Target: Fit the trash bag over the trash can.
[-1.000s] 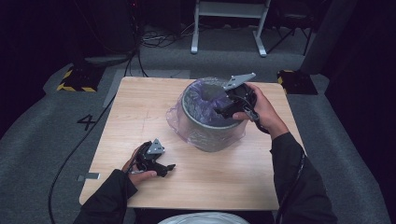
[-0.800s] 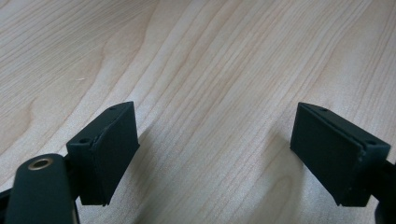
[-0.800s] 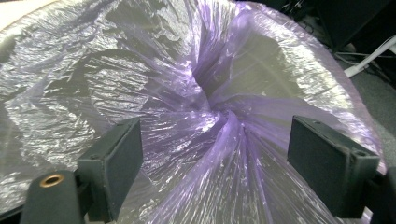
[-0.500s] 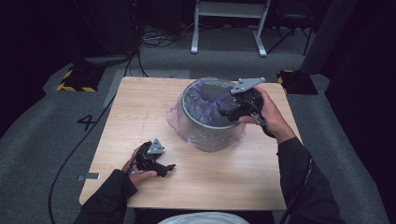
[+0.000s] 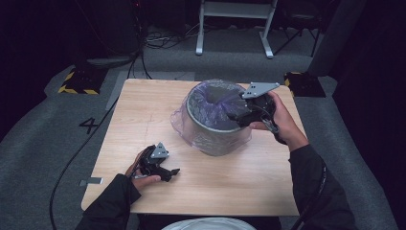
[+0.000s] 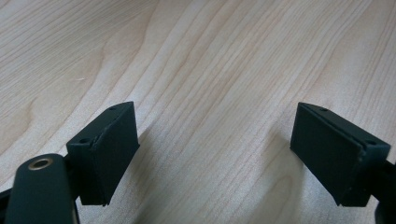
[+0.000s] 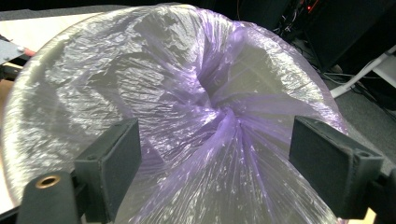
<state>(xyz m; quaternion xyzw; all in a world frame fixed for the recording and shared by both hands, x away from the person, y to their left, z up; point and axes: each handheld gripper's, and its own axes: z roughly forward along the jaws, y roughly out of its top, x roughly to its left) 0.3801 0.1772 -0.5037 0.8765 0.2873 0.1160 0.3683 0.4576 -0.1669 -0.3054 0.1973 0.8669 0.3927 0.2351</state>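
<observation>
A round grey bin (image 5: 215, 136) stands in the middle of the wooden table (image 5: 143, 115), lined with a thin purple plastic bag (image 5: 218, 100) whose edge drapes over the rim. My right gripper (image 5: 235, 115) hovers at the bin's right rim, open, pointing in over the bag. In the right gripper view the bag (image 7: 201, 107) is bunched and twisted toward the centre, between and beyond my wide-apart fingers (image 7: 112, 163). My left gripper (image 5: 172, 173) rests on the table near the front left, open, with bare wood (image 6: 210, 93) between its fingers (image 6: 109, 149).
The table's front and right parts are bare wood. A black cable (image 5: 81, 148) trails off the left side onto the grey floor. A white frame (image 5: 234, 19) and dark equipment stand behind the table.
My right gripper has drawn back to the right, from over the bin's middle to its right rim. The left gripper has stayed where it was.
</observation>
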